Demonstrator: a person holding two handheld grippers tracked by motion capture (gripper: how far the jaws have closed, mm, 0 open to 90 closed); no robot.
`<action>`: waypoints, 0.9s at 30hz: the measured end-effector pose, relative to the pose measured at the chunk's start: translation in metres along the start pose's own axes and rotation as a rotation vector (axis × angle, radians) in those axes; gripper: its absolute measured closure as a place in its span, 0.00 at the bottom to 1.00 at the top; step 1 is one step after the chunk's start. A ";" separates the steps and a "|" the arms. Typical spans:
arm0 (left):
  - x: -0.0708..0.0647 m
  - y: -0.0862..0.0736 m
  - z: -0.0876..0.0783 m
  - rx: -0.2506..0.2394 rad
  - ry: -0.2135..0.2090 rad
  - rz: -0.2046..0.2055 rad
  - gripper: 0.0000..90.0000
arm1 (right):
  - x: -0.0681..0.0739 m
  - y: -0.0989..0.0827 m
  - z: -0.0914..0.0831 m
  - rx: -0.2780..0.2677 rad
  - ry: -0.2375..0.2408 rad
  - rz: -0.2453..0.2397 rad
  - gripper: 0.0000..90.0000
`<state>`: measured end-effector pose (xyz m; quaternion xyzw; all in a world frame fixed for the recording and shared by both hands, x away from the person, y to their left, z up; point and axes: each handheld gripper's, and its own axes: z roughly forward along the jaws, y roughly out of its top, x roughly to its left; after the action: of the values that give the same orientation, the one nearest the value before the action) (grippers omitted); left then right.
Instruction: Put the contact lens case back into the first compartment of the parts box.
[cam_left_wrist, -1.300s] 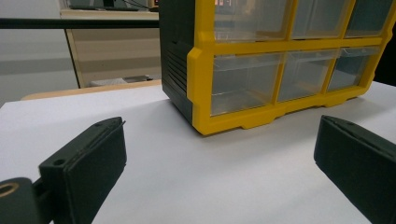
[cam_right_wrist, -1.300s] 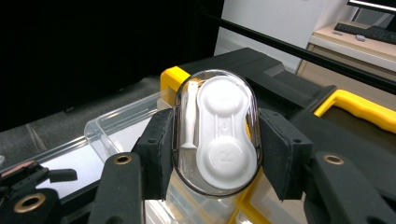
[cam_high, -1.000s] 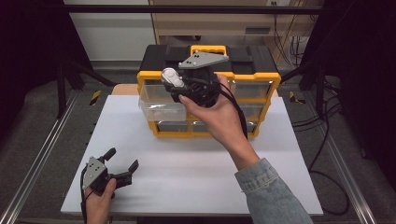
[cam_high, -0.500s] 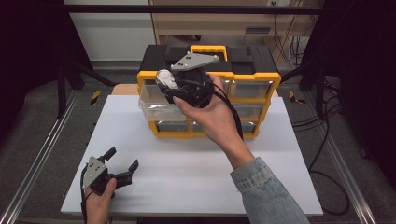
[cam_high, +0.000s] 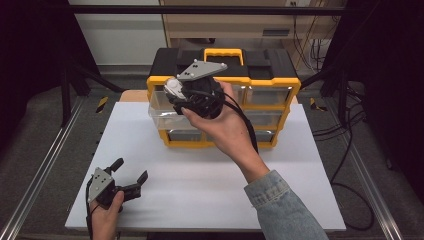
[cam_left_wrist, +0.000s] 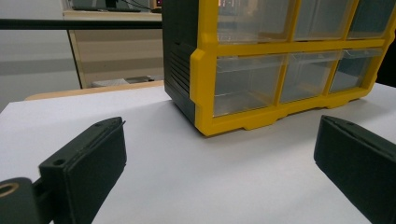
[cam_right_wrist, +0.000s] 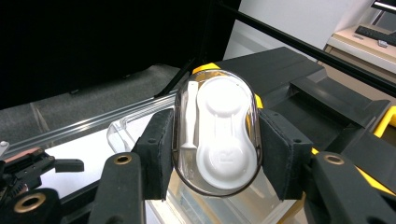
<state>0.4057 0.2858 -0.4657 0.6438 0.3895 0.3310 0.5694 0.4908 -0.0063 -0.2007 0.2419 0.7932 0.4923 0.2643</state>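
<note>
The big yellow and black drawer box (cam_high: 225, 95) stands at the back of the white bench (cam_high: 200, 185). One clear drawer (cam_high: 162, 107) at its upper left is pulled out. The right claw (cam_high: 172, 90) hangs just over that open drawer and grips a small clear case (cam_right_wrist: 217, 133) tight between its two black pads (cam_right_wrist: 156, 151).

I think the job now is to put the case in the drawer. To do it well, bring the case low and right over the middle of the drawer. Keep it level. Let go only when it is inside the walls, so it does not hit the rim or drop on the bench.

The left claw (cam_high: 129, 176) rests open near the front left of the bench, holding nothing.

The case is oval and see-through. Inside sit a white figure-eight shaped piece and a thin white stick.
</note>
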 end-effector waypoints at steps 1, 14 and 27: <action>0.000 0.000 0.000 0.000 0.000 0.000 0.02 | 0.000 0.000 0.000 0.000 -0.002 -0.003 0.54; 0.000 0.000 0.000 -0.001 0.002 -0.001 0.02 | 0.004 -0.001 0.003 0.025 -0.004 -0.023 0.54; 0.001 0.000 0.000 -0.003 0.003 -0.001 0.02 | -0.001 -0.003 0.007 0.036 0.005 -0.003 0.54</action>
<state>0.4059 0.2864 -0.4652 0.6423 0.3899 0.3324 0.5700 0.4962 -0.0033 -0.2060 0.2442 0.8029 0.4782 0.2588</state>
